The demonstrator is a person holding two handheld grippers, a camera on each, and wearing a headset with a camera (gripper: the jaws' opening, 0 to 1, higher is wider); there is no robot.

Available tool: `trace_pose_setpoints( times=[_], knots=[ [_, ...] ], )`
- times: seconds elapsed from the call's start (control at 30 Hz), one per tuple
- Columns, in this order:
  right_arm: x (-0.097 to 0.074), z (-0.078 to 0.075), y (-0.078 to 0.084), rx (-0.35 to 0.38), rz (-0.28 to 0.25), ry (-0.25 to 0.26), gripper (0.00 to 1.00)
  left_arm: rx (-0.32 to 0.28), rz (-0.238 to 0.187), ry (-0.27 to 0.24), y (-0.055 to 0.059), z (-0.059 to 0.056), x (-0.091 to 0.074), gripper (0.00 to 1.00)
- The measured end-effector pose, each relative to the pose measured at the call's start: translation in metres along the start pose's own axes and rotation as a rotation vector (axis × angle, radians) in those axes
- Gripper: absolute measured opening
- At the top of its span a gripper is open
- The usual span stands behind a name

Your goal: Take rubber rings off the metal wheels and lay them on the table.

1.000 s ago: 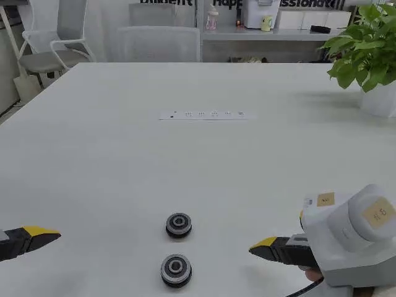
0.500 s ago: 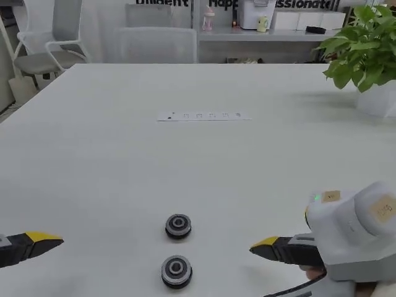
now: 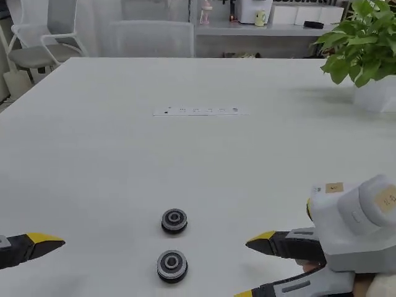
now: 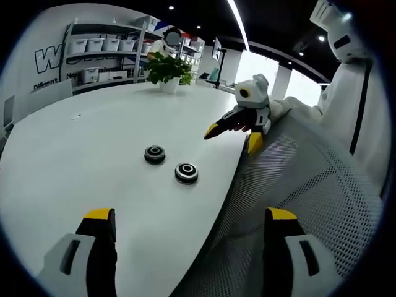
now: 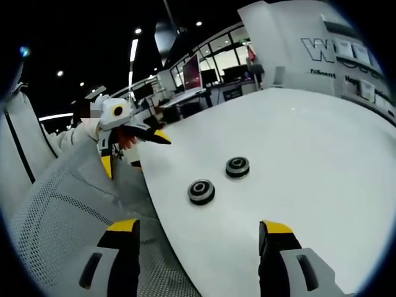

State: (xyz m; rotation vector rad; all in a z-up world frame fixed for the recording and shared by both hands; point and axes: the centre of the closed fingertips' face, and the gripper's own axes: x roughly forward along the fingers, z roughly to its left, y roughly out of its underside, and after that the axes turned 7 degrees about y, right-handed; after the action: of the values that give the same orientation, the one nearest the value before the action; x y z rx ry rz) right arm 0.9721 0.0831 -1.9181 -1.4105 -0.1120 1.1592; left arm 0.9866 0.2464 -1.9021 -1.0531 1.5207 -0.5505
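Two metal wheels with black rubber rings lie flat on the white table, close to its near edge. The farther wheel and the nearer wheel sit a short gap apart. My left gripper hovers to the left of them, open and holding nothing. My right gripper hovers to their right, open too, with nothing between its jaws. Each gripper points toward the wheels and stands apart from them.
A white socket strip is set into the middle of the table. A potted plant stands at the far right. Chairs stand beyond the far edge. The near table edge runs just below the wheels.
The head view has tilted a little, so everything sits slightly higher. The wheels have stayed where they were. The right gripper's lower jaw now shows at the bottom edge.
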Motion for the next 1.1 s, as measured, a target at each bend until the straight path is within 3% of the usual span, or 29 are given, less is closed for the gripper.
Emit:
trace_pose_setpoints(
  times=[0.43,0.63,0.8,0.9,1.1],
  knots=[
    [-0.002,-0.002,-0.003,0.027,-0.02,-0.001,0.77,-0.005,-0.009,-0.016,-0.002,0.002,0.0,0.98],
    [-0.004,-0.002,-0.002,0.002,0.0,0.003,0.77,-0.001,-0.041,-0.021,-0.012,0.003,-0.002,0.98],
    [-0.005,0.0,-0.006,-0.025,0.007,-0.008,0.76,0.021,-0.043,-0.011,-0.02,0.001,-0.002,0.98],
    [-0.008,-0.001,-0.011,-0.044,0.015,-0.009,0.76,0.034,-0.05,-0.013,-0.025,0.001,-0.004,0.98],
    [-0.017,-0.003,-0.037,-0.076,-0.029,-0.009,0.76,0.066,-0.037,-0.003,-0.033,-0.001,-0.006,0.98]
  ],
)
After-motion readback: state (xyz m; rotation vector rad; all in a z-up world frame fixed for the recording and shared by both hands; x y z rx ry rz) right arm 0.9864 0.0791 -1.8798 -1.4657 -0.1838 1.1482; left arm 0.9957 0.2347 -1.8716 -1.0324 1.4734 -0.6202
